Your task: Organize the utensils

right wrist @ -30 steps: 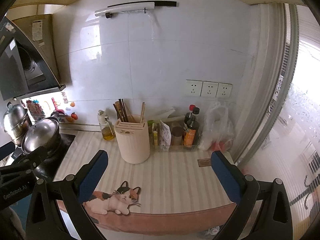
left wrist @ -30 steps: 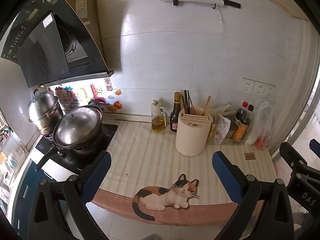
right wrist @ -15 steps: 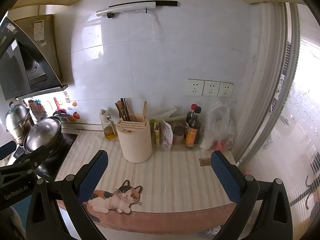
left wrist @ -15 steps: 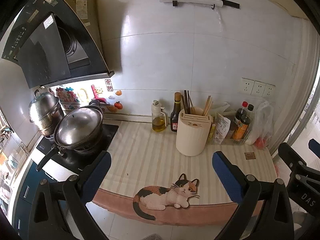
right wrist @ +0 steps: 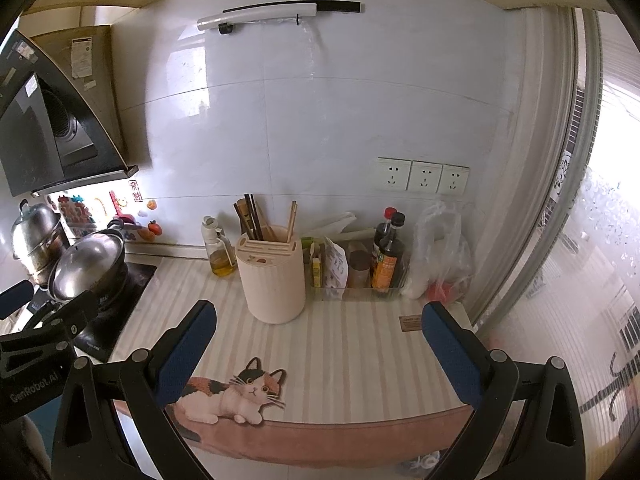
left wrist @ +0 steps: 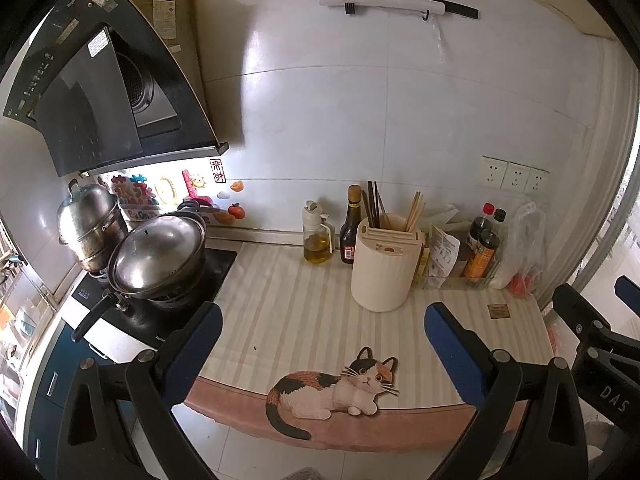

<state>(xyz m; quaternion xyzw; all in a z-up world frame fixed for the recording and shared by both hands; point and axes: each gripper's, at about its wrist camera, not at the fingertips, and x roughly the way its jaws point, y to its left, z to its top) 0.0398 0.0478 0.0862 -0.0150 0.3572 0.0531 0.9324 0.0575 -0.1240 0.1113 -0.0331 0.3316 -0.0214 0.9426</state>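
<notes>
Left tongs (left wrist: 322, 330): you are holding them wide apart and empty, hovering over the near edge of the bench (left wrist: 304, 312).
Right tongs (right wrist: 318, 330): you are holding these wide apart too, gripping nothing, over the near right part of the bench.
Utensil holder (left wrist: 385, 266): the cream cylinder is standing upright on the striped mat (left wrist: 280, 300), toward the far side, between your two blue finger pads in both views and well beyond them.
Chopsticks (left wrist: 374, 210): a dark bundle is leaning at the holder's far left and a pale wooden set (left wrist: 414, 212) is leaning at its far right, both sticking out of the top.
Oil bottle (left wrist: 316, 234): it is sitting left of the holder, by the wall, with a dark sauce bottle (left wrist: 351, 226) between it and the holder.
Clear tray (right wrist: 360, 280): it is sitting right of the holder, carrying packets and bottles.
Plastic bag (right wrist: 440, 256): it is slumping at the far right corner.
Lidded wok (left wrist: 156, 256): it is resting on the stove at the left, with a steel pot (left wrist: 90, 228) behind it.
Cat picture (left wrist: 336, 388): it is lying on the mat's near edge.
</notes>
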